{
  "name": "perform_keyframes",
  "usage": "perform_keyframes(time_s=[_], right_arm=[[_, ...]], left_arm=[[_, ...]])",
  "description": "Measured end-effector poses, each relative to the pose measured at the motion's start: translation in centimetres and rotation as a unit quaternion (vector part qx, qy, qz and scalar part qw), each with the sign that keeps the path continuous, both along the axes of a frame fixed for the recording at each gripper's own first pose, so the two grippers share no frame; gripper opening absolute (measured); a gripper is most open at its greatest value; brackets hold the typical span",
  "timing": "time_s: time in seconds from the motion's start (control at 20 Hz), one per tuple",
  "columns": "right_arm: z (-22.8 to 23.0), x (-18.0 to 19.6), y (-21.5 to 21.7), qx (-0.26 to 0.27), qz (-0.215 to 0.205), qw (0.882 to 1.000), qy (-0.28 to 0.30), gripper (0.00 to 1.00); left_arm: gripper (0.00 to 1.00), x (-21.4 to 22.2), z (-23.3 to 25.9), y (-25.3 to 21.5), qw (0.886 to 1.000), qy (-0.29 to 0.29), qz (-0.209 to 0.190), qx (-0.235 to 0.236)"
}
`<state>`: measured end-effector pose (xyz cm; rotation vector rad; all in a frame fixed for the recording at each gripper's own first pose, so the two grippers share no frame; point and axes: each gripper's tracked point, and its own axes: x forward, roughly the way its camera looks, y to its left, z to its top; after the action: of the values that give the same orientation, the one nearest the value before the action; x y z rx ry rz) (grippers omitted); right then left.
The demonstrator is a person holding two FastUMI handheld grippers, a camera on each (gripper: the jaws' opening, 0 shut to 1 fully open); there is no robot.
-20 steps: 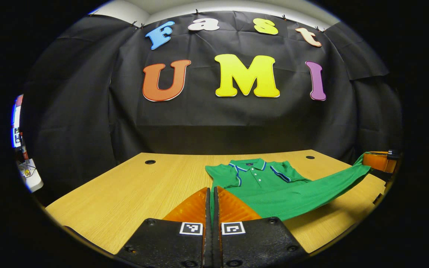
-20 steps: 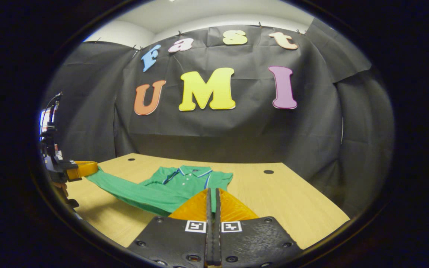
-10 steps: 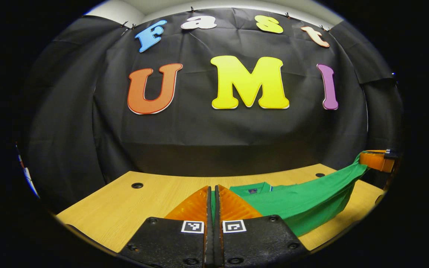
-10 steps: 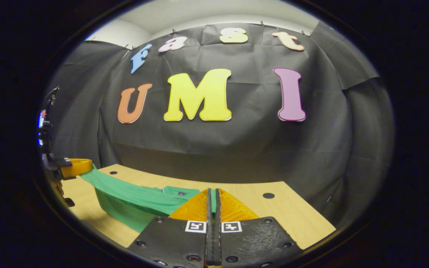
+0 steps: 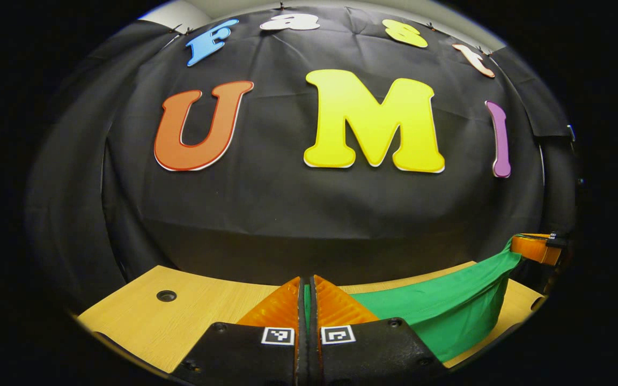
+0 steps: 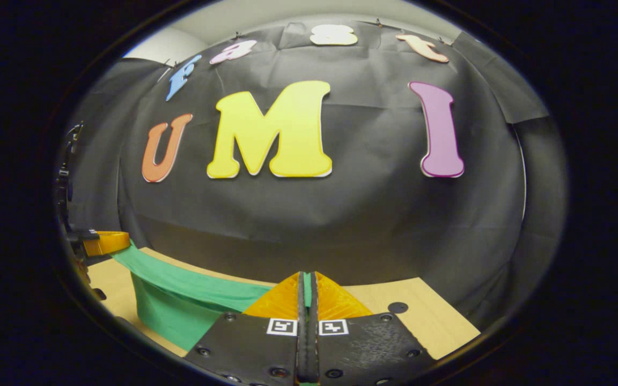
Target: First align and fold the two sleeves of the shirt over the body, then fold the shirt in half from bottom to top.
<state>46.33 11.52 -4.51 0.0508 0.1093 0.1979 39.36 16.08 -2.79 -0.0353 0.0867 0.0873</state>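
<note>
Both grippers, left gripper (image 5: 307,292) and right gripper (image 6: 307,287), pinch the green shirt (image 5: 438,311) (hem, presumably). Fingers closed on cloth, they hold it taut above the table (image 5: 142,316) to fold it upward.

Light wooden table (image 5: 142,316) with a round dark cable hole (image 5: 166,295) near its far corner, black cloth wall (image 5: 287,209) draped behind, strip of pale ceiling (image 6: 266,16) above the cloth.
</note>
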Motion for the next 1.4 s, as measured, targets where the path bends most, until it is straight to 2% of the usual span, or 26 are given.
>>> perform_keyframes(time_s=[0.25,0.35,0.4,0.5,0.7,0.8,0.85,0.9,0.95,1.05,1.2,1.35,1.4], right_arm=[[-6.4,7.1,1.7,-0.012,-0.010,0.998,0.060,0.00],[-9.8,9.2,2.1,-0.024,-0.015,0.996,0.084,0.00],[-11.2,9.8,2.5,-0.028,-0.017,0.995,0.094,0.02],[-13.5,10.6,2.8,-0.027,-0.019,0.994,0.108,0.00],[-16.0,11.0,2.8,-0.036,-0.022,0.990,0.134,0.00],[-16.4,11.1,2.5,-0.042,-0.026,0.990,0.135,0.06],[-16.3,11.1,2.3,-0.047,-0.028,0.990,0.131,0.26],[-16.1,10.9,2.4,-0.051,-0.029,0.990,0.125,0.34],[-15.6,10.9,2.4,-0.053,-0.029,0.991,0.121,0.55],[-14.4,10.4,2.5,-0.050,-0.027,0.992,0.113,0.97],[-13.0,9.9,2.8,-0.048,-0.022,0.993,0.105,0.92],[-10.6,8.7,2.9,-0.067,-0.017,0.994,0.086,0.97],[-9.6,7.9,2.8,-0.073,-0.014,0.994,0.077,0.95]], left_arm=[[0.05,5.9,-6.1,0.9,0.999,0.032,-0.008,0.040],[0.05,7.4,-7.9,1.0,0.999,0.028,-0.004,0.028],[0.06,8.1,-8.9,0.8,0.999,0.034,-0.006,0.033],[0.05,8.4,-11.1,0.9,0.997,0.057,-0.007,0.060],[0.07,8.7,-13.2,1.6,0.997,0.063,0.004,0.040],[0.21,8.6,-13.4,1.6,0.997,0.064,0.004,0.037],[0.47,8.6,-13.1,1.6,0.998,0.057,0.005,0.035],[0.74,9.0,-13.2,1.5,0.998,0.058,0.003,0.036],[1.00,9.5,-13.8,1.5,0.997,0.062,0.003,0.040],[1.00,8.9,-13.5,1.3,0.997,0.066,0.004,0.049],[1.00,8.7,-13.4,1.4,0.996,0.069,0.007,0.052],[1.00,8.1,-12.4,1.2,0.996,0.070,0.010,0.047],[1.00,7.4,-11.8,1.3,0.996,0.073,0.015,0.045]])
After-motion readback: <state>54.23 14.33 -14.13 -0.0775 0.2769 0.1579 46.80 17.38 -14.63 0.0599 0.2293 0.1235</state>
